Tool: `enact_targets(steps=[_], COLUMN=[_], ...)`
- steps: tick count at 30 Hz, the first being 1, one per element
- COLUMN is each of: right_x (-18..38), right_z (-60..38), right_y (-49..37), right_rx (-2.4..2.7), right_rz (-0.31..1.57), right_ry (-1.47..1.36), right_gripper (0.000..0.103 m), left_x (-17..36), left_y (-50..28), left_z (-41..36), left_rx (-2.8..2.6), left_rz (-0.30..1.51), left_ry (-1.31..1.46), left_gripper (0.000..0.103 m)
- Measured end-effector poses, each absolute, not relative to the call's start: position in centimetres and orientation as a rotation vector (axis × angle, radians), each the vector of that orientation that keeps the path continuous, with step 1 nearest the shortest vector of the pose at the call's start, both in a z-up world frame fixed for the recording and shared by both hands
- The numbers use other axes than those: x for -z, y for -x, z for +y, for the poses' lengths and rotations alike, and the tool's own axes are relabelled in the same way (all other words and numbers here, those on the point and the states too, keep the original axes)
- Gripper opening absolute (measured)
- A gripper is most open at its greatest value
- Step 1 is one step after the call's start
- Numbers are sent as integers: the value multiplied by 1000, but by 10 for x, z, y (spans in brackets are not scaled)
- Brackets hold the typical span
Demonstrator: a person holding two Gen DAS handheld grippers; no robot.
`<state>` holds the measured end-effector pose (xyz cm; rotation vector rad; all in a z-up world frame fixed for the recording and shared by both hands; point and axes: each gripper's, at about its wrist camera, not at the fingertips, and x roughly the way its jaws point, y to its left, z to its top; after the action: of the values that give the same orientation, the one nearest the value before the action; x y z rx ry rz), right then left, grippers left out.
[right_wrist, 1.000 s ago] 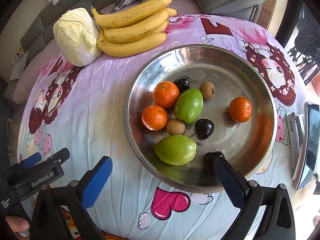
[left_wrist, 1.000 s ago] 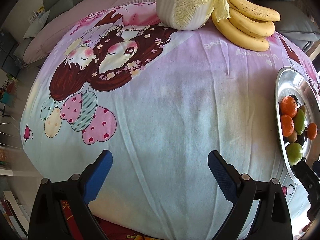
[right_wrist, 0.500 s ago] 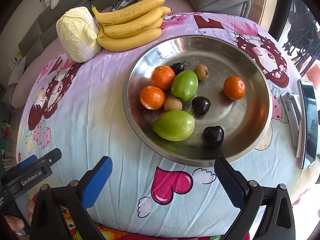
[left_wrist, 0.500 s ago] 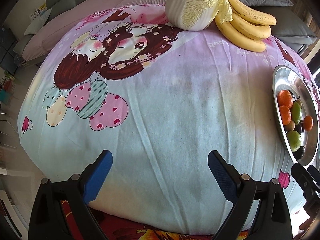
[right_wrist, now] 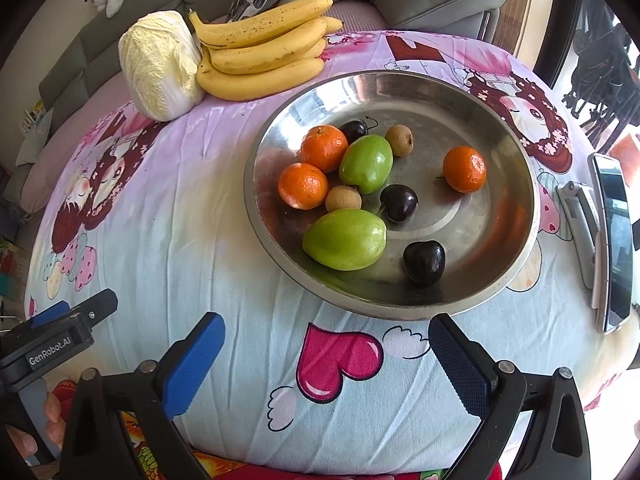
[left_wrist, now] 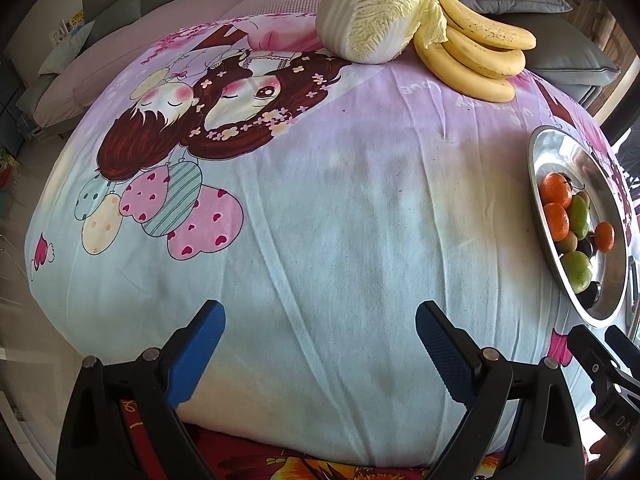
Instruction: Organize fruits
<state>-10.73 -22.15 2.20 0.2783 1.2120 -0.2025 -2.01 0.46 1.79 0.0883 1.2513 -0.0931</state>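
From the right wrist view, left to right: our left gripper pokes in at the lower left edge, a hand showing below it, and in the left wrist view its blue fingers stand wide apart over bare cloth, holding nothing. At upper left a cabbage lies touching a bunch of bananas on the cartoon-print cloth that covers the tabletop. In the centre sits a metal bowl with the small fruit loose inside: two tangerines touching on its left side, a third tangerine apart on the right, two green fruits, two small brown fruits and three dark plums. Our right gripper hangs at the bottom of the frame just short of the bowl's near rim, its fingers spread and empty. At the far right edge a phone lies beside a pale clip-like holder.

We judge the sorting to be near its close or barely begun; the frames cannot settle which. All the small fruit sits in the bowl, mixed rather than grouped by kind. The bananas remain outside it, so they, or a regrouping, look like what is left.
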Motion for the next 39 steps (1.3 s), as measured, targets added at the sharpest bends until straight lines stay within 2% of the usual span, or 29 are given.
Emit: enact_targets(steps=[39], right_x=[-14], right_z=[-233], right_y=[84], right_rx=[202], right_rz=[1203], right_ry=[-270], right_gripper=[103], left_x=[-5], left_y=[4], left_z=[-7], left_rx=[97], left_rz=[1252], left_ry=[-102], left_gripper=[96])
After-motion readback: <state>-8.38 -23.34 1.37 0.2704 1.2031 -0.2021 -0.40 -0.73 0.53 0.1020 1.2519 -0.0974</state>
